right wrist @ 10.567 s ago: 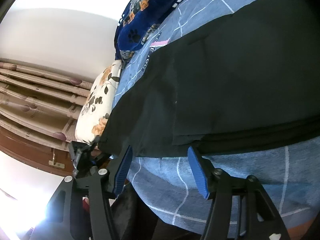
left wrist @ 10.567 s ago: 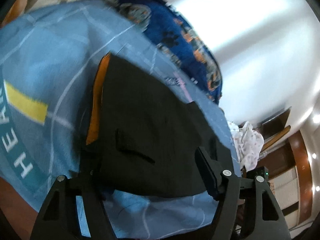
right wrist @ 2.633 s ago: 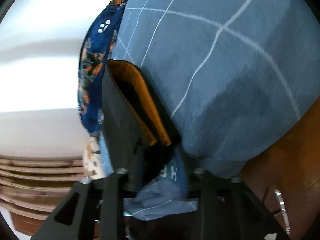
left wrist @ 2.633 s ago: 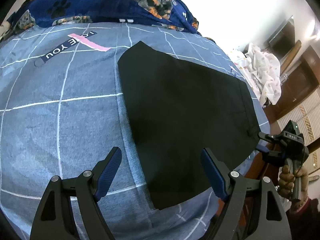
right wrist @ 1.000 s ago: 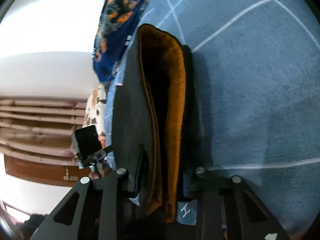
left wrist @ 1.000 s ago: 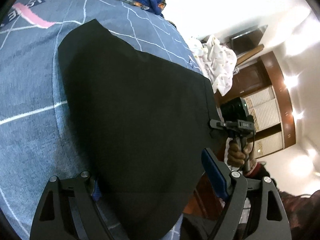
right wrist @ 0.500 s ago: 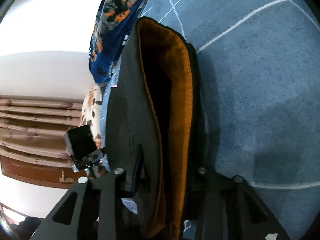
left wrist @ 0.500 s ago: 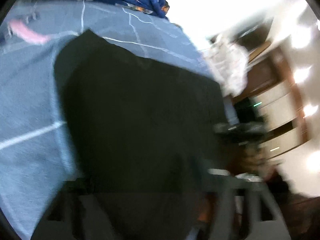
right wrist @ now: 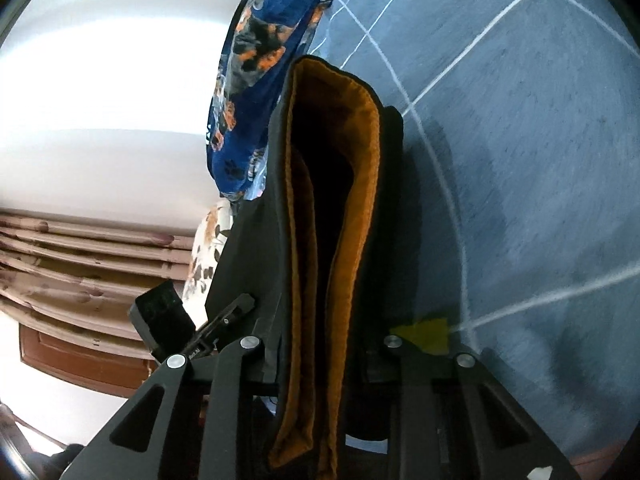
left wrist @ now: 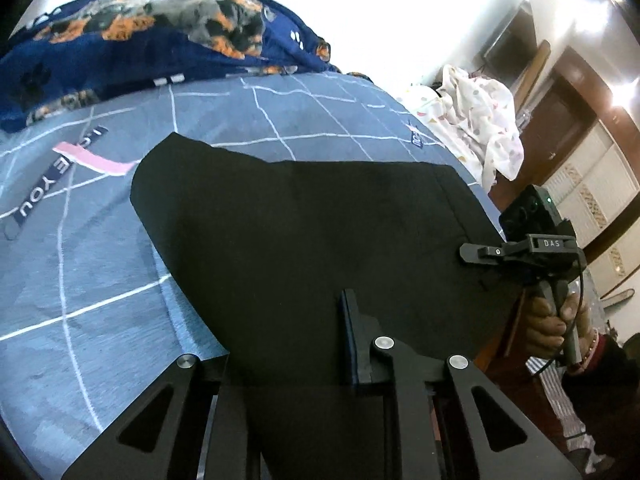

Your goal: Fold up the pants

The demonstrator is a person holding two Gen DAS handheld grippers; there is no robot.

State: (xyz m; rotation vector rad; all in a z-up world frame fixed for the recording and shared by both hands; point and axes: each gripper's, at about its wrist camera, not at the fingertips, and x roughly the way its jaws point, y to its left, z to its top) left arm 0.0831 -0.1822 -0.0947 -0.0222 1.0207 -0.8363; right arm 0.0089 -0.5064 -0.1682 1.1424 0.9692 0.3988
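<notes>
We see the black pants spread flat across the centre of the left wrist frame on the blue grid-lined bedsheet. The left gripper, at bottom centre, has just been closing, and its jaws now pinch the near edge of the fabric. At right of that frame the right gripper, held in a hand, bites the pants' right edge. In the right wrist frame its jaws clamp the orange-lined waistband, which runs up the middle. A dark blue patterned blanket lies along the upper left.
</notes>
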